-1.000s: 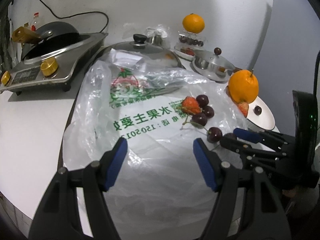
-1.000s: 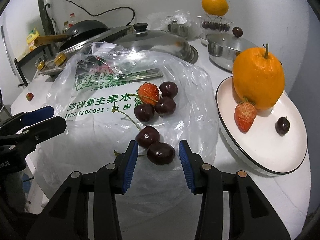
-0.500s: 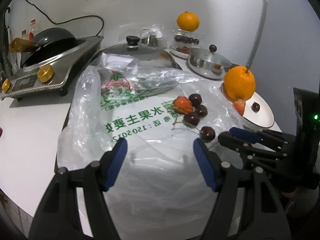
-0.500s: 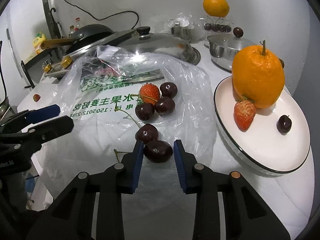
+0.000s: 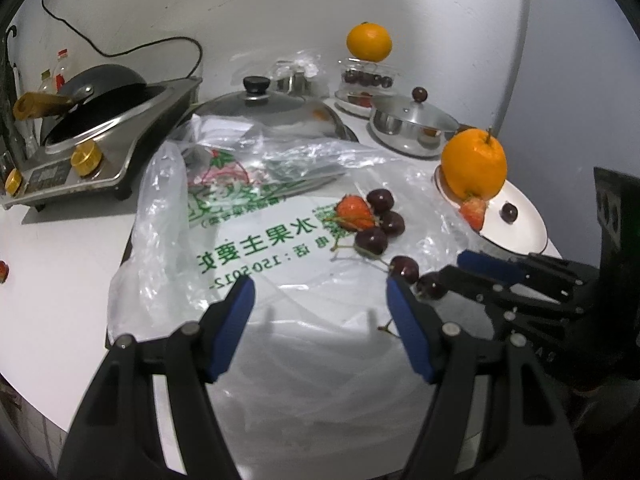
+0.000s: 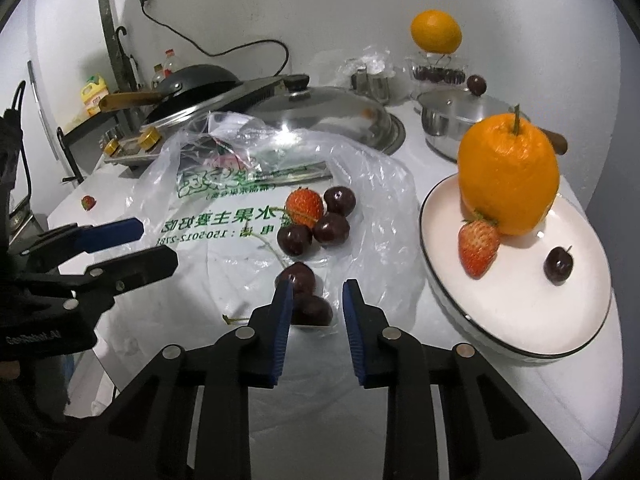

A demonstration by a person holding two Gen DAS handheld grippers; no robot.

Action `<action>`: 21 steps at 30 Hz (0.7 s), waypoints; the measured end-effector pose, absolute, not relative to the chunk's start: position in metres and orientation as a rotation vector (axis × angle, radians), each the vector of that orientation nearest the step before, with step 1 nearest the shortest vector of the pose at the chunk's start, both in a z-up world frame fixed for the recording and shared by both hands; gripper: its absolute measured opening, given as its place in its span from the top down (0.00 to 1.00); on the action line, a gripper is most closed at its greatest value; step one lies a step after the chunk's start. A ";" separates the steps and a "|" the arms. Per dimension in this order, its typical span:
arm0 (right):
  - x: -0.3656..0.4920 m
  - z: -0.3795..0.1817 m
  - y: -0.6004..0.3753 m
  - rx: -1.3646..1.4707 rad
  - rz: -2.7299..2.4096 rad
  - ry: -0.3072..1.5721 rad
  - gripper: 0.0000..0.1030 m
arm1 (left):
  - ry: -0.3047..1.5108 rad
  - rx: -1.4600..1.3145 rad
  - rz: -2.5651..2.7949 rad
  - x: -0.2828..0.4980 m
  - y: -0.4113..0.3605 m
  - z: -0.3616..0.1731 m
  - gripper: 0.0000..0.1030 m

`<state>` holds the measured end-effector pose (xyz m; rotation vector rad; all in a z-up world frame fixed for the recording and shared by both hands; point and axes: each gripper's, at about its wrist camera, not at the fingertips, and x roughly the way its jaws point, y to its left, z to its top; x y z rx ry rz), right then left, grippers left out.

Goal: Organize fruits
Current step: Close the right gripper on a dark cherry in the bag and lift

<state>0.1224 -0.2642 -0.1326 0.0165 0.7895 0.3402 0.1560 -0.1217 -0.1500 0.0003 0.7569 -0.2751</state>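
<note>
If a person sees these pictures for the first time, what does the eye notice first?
Probably the big orange standing on the white plate at right, beside a strawberry. Next, the dark cherries heaped on the clear plastic bag in the middle, and the right gripper shut on the nearest cherry.

place: home kitchen | evidence: induction cooker (image 5: 100, 160) with wok (image 5: 96, 92), pot lid (image 5: 272, 116), oil bottle (image 6: 94, 94)

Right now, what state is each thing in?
right gripper: shut on nearest cherry
left gripper: open, empty
plastic bag: spread flat, fruit lying on it
white plate: holds orange, strawberry, cherry
big pot lid: knob up
</note>
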 end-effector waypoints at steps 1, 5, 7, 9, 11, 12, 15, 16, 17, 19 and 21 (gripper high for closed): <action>0.123 -0.134 -0.264 0.014 0.344 0.793 0.73 | 0.759 0.000 -0.271 0.156 -0.122 -0.150 0.32; 0.126 -0.140 -0.264 0.022 0.348 0.805 0.73 | 0.764 0.000 -0.267 0.158 -0.121 -0.152 0.32; 0.128 -0.140 -0.264 0.030 0.356 0.807 0.73 | 0.763 0.001 -0.268 0.158 -0.121 -0.152 0.32; 0.130 -0.141 -0.263 0.028 0.364 0.810 0.73 | 0.764 0.001 -0.268 0.159 -0.121 -0.153 0.32; 0.132 -0.142 -0.262 0.028 0.374 0.814 0.73 | 0.766 -0.001 -0.266 0.160 -0.121 -0.153 0.32; 0.132 -0.142 -0.261 0.028 0.379 0.817 0.73 | 0.767 -0.001 -0.266 0.162 -0.121 -0.154 0.32; 0.136 -0.145 -0.260 0.032 0.390 0.834 0.69 | 0.771 -0.003 -0.263 0.164 -0.120 -0.156 0.32; 0.136 -0.146 -0.259 0.030 0.394 0.843 0.66 | 0.771 -0.004 -0.263 0.165 -0.120 -0.156 0.32; 0.137 -0.146 -0.258 0.025 0.397 0.850 0.65 | 0.771 -0.004 -0.263 0.165 -0.120 -0.156 0.32; 0.137 -0.147 -0.256 0.015 0.403 0.858 0.65 | 0.772 -0.008 -0.263 0.166 -0.119 -0.157 0.32; 0.138 -0.149 -0.254 0.007 0.410 0.869 0.65 | 0.772 -0.010 -0.262 0.166 -0.118 -0.157 0.32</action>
